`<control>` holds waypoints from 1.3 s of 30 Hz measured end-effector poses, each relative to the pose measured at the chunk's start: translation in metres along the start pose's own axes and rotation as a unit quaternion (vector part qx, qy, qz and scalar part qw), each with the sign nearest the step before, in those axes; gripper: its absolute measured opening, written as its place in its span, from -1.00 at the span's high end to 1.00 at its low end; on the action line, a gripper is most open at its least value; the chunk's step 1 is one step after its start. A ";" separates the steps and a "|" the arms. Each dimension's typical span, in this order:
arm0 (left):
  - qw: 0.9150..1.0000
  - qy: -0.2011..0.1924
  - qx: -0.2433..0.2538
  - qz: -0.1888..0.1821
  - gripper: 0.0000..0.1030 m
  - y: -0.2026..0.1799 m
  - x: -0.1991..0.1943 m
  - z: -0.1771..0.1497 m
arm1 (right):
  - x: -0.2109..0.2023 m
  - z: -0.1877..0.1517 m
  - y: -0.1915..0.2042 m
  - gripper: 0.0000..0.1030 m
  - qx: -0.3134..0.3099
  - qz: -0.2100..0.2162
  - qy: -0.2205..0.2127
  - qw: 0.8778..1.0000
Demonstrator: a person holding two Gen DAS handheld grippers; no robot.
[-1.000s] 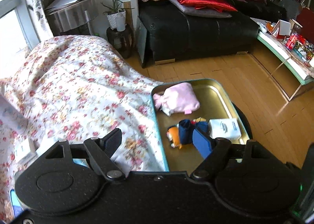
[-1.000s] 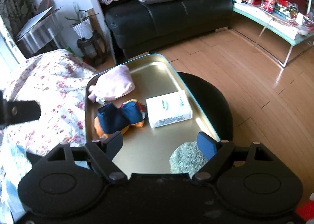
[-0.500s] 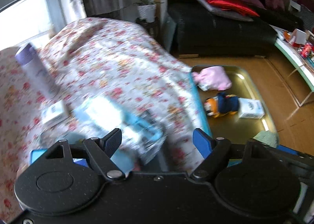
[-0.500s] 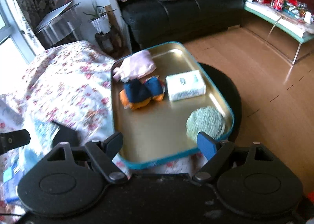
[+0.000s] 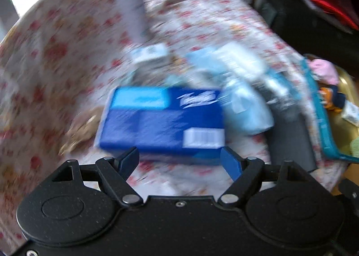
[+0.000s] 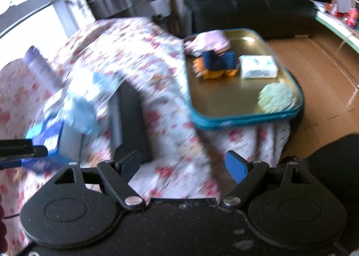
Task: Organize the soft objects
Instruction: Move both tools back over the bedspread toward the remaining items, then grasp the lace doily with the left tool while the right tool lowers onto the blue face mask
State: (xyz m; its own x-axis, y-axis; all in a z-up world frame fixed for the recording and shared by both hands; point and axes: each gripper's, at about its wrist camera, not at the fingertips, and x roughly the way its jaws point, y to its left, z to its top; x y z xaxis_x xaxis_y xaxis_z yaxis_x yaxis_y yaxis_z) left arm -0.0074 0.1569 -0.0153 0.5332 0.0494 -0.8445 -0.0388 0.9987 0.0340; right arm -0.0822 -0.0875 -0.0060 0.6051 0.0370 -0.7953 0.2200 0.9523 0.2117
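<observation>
Two tools, both spread apart and grasping nothing: the left tool [image 5: 179, 161] hovers just short of a blue tissue pack [image 5: 161, 119] lying on the floral cloth [image 5: 56, 54], the right tool [image 6: 181, 164] over cloth near the tray [image 6: 224, 119]. The views are blurred, so a hurried pinch could clip the pale blue pack [image 5: 244, 108] touching it instead. The blue pack looks flat, rectangular, soft-wrapped, with a barcode.

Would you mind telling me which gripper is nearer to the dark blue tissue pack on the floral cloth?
Left. The left gripper hangs open just in front of the blue tissue pack. The right gripper, also open, is farther off, with the pack well to its left.
</observation>
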 end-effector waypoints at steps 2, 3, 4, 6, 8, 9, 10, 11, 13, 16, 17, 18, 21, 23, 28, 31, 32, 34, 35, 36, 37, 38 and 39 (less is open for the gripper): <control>1.000 0.006 -0.017 0.015 -0.47 0.016 0.004 -0.008 | 0.000 -0.010 0.013 -0.61 -0.018 0.011 0.013 1.000; 0.999 0.008 -0.024 0.023 -0.47 0.023 0.005 -0.013 | 0.001 -0.013 0.018 -0.61 -0.024 0.016 0.018 0.999; 0.999 0.009 -0.031 0.032 -0.47 0.030 0.007 -0.016 | 0.002 -0.017 0.024 -0.61 -0.032 0.023 0.023 0.999; 0.998 0.013 -0.042 0.047 -0.47 0.044 0.012 -0.023 | 0.002 -0.021 0.036 -0.61 -0.048 0.036 0.032 0.998; 0.997 0.017 -0.050 0.057 -0.47 0.056 0.016 -0.029 | 0.003 -0.024 0.046 -0.61 -0.063 0.041 0.034 0.997; 0.997 0.018 -0.054 0.061 -0.47 0.061 0.018 -0.032 | 0.003 -0.025 0.051 -0.61 -0.071 0.042 0.035 0.996; 0.996 0.020 -0.058 0.065 -0.47 0.068 0.020 -0.035 | 0.004 -0.026 0.055 -0.61 -0.076 0.042 0.036 0.996; 0.996 0.022 -0.063 0.067 -0.47 0.073 0.021 -0.037 | 0.004 -0.025 0.058 -0.61 -0.079 0.044 0.036 0.995; 0.995 0.026 -0.073 0.069 -0.47 0.082 0.025 -0.040 | 0.007 -0.022 0.061 -0.61 -0.079 0.050 0.042 0.995; 0.994 0.024 -0.077 0.072 -0.47 0.090 0.028 -0.043 | 0.010 -0.013 0.064 -0.61 -0.075 0.057 0.045 0.995; 0.994 0.023 -0.075 0.073 -0.47 0.090 0.027 -0.043 | 0.012 -0.009 0.066 -0.61 -0.077 0.056 0.044 0.995; 0.994 0.021 -0.073 0.073 -0.47 0.091 0.027 -0.044 | 0.011 -0.006 0.067 -0.61 -0.080 0.055 0.040 0.994; 0.996 0.018 -0.064 0.065 -0.47 0.088 0.027 -0.047 | 0.011 0.009 0.073 -0.61 -0.091 0.051 0.026 0.994; 0.996 0.015 -0.059 0.057 -0.47 0.085 0.027 -0.048 | 0.011 0.019 0.075 -0.61 -0.095 0.051 0.017 0.994; 0.998 0.002 -0.036 0.047 -0.48 0.071 0.024 -0.053 | 0.013 0.038 0.080 -0.61 -0.106 0.051 0.003 0.993; 0.998 -0.003 -0.032 0.049 -0.48 0.070 0.025 -0.051 | 0.014 0.043 0.085 -0.61 -0.112 0.052 0.001 0.992; 0.998 -0.004 -0.040 0.047 -0.48 0.074 0.025 -0.050 | 0.014 0.043 0.086 -0.61 -0.114 0.052 0.002 0.992; 0.997 -0.007 -0.059 0.047 -0.48 0.083 0.024 -0.046 | 0.017 0.042 0.090 -0.61 -0.117 0.052 0.005 0.992; 0.996 -0.008 -0.068 0.049 -0.48 0.088 0.024 -0.043 | 0.018 0.042 0.091 -0.61 -0.118 0.054 0.007 0.991; 0.996 -0.010 -0.074 0.051 -0.48 0.092 0.024 -0.041 | 0.019 0.040 0.094 -0.61 -0.119 0.055 0.009 0.991; 0.995 -0.011 -0.081 0.053 -0.48 0.097 0.023 -0.038 | 0.020 0.039 0.095 -0.61 -0.120 0.056 0.011 0.991; 0.995 -0.013 -0.087 0.055 -0.48 0.101 0.023 -0.035 | 0.021 0.038 0.097 -0.61 -0.122 0.058 0.012 0.991; 0.994 -0.015 -0.095 0.055 -0.49 0.107 0.023 -0.032 | 0.021 0.036 0.098 -0.61 -0.124 0.060 0.013 0.990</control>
State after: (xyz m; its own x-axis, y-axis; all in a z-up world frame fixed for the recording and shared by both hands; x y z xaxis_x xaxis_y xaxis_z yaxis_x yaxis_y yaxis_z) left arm -0.0264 0.2641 -0.0480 0.5412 0.1620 -0.8251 -0.2557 0.9665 0.0220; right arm -0.0199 -0.0042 0.0187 0.5942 0.1596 -0.7884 -0.0499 0.9856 0.1618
